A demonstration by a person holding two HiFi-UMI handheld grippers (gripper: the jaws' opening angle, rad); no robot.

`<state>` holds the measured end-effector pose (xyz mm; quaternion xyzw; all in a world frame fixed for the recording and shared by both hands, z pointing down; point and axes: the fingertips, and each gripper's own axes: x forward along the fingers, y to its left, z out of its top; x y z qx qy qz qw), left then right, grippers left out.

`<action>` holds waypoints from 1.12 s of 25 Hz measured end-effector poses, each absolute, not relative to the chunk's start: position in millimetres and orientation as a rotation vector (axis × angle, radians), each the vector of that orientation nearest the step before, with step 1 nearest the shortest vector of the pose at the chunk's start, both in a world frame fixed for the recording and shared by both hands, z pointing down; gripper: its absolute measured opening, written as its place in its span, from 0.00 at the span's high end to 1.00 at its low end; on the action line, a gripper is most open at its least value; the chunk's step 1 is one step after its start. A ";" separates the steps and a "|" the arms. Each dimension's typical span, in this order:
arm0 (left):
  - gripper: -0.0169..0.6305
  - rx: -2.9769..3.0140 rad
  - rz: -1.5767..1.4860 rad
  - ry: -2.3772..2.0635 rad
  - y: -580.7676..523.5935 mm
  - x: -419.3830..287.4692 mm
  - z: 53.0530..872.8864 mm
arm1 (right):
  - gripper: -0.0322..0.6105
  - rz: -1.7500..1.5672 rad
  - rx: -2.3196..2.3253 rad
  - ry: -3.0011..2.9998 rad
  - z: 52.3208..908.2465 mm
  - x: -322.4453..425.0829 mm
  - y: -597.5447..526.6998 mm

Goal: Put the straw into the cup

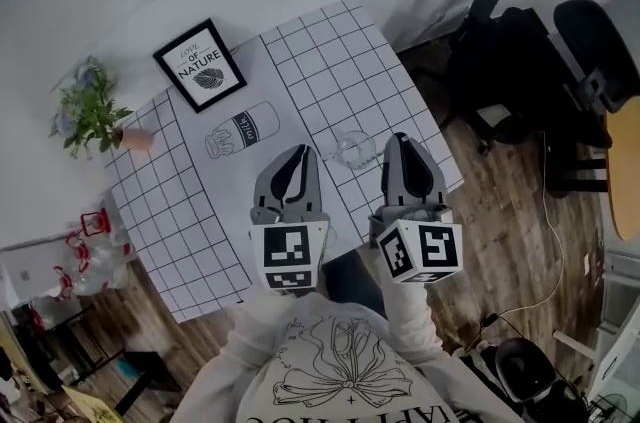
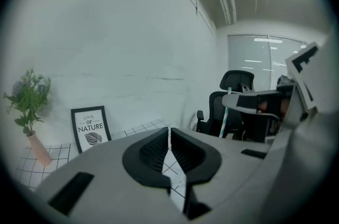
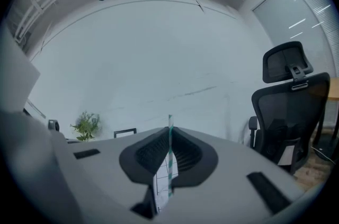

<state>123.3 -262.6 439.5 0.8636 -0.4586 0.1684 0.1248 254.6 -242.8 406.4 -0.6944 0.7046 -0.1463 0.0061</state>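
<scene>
A clear glass cup (image 1: 354, 149) stands on the checked tablecloth (image 1: 330, 61), near the table's right front edge. Just right of it and above the cloth, my right gripper (image 1: 398, 145) is shut on a green-and-white striped straw (image 3: 170, 157), which stands upright between the jaws and pokes out above them. In the left gripper view the straw (image 2: 223, 118) hangs down from the right gripper (image 2: 249, 102). Left of the cup hovers my left gripper (image 1: 297, 161); its jaws (image 2: 169, 132) are shut to a thin slit with nothing in them.
A framed "Nature" print (image 1: 199, 64) leans at the back of the table, and a potted plant (image 1: 90, 111) is at the far left corner. Black office chairs (image 1: 520, 61) stand to the right. Clear bottles (image 1: 85, 251) sit on the floor at left.
</scene>
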 end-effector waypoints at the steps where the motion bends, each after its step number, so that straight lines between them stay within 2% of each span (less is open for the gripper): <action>1: 0.95 2.509 0.498 -1.340 -264.7 124.3 443.1 | 0.93 -0.468 -2.166 2.215 411.0 255.4 -246.6; 28: 0.95 2.311 0.608 -1.370 -289.5 122.9 521.5 | 0.93 -0.775 -2.090 2.457 517.5 244.7 -300.7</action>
